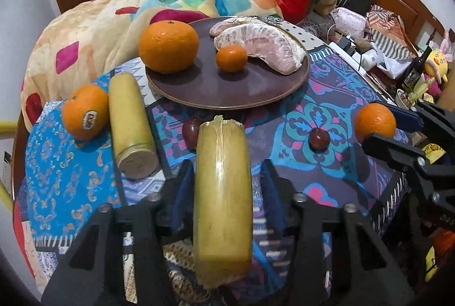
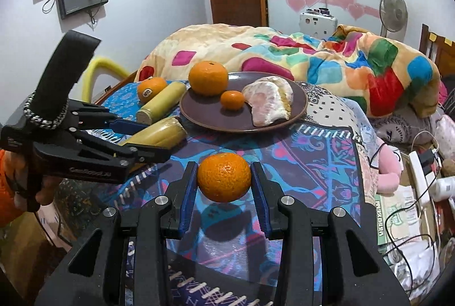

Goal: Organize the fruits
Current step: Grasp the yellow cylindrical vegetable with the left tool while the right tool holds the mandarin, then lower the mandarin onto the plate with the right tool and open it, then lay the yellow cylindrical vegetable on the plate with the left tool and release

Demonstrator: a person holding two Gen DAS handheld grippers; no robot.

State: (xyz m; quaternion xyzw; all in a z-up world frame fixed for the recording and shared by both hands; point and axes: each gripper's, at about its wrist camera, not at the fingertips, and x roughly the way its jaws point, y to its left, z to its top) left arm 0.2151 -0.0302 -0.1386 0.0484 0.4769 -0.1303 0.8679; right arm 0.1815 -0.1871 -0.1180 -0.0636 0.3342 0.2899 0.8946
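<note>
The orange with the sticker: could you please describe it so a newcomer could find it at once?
Start at the brown plate on the patterned cloth. Beside its rim lies a yellow-green cane piece, and the stickered orange sits on the cloth against that piece's far side. It alone carries a small oval label; the plate's oranges and the one in the right gripper are bare.

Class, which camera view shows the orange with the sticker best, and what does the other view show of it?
The left wrist view shows the stickered orange best: near, large, its label readable, beside a sugarcane piece. The right wrist view shows it small and far, left of the plate, the sticker only a pale spot.
</note>
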